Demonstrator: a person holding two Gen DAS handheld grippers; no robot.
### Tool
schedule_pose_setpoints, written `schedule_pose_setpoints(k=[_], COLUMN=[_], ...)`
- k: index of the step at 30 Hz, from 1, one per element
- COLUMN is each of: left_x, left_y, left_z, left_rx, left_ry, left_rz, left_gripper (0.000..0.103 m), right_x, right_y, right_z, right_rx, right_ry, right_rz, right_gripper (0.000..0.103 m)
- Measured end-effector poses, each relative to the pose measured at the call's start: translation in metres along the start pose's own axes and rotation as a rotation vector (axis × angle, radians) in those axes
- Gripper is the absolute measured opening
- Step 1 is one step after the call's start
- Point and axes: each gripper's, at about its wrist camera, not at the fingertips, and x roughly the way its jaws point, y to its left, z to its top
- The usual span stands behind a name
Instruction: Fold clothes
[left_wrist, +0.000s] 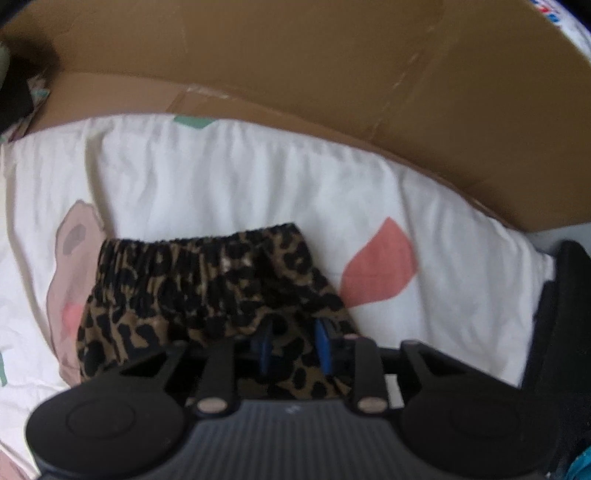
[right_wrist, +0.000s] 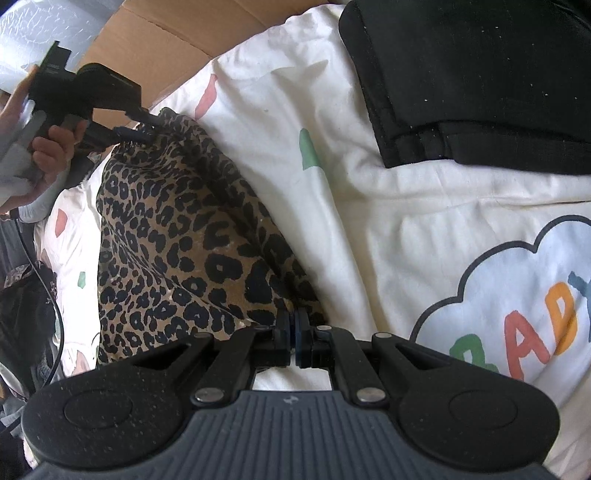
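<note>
The right tool is pinched together on the near corner of the leopard-print garment. From there the cloth runs away in a long band over the white printed bedspread to the left tool, which meets its far end; its fingers stand partly apart astride the fabric, so I cannot tell whether they grip. The garment's long axis spans the two tools, toward the cardboard edge of the bed.
</note>
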Motion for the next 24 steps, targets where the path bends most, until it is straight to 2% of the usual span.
schedule_pose_setpoints(k=[11, 12, 15, 19, 24], left_x=[0.03, 0.029, 0.022, 0.011, -0.018], left_y=[0.018, 0.02, 0.024, 0.035, 0.03], left_z=[-0.004, -0.005, -0.01, -0.016, -0.014], left_rx=[-0.127, -0.138, -0.154, -0.192, -0.187], left_ry=[0.026, 0.023, 0.006, -0.001, -0.047], left_rz=[-0.006, -0.006, -0.005, -0.029, -0.05], left_gripper=[0.027, 0.025, 0.008, 0.003, 0.002], right_x=[0.001, 0.001, -0.001, -0.002, -0.01], right_y=[0.007, 0.008, 0.008, 0.006, 0.005], right_z=[0.0, 0.0, 0.0, 0.001, 0.0], right_rx=[-0.026, -0.031, -0.035, -0.025, -0.022], right_ry=[-0.001, -0.002, -0.004, -0.008, -0.034], right_rz=[-0.018, -0.02, -0.019, -0.015, -0.005], right_gripper=[0.0, 0.0, 0.0, 0.0, 0.0])
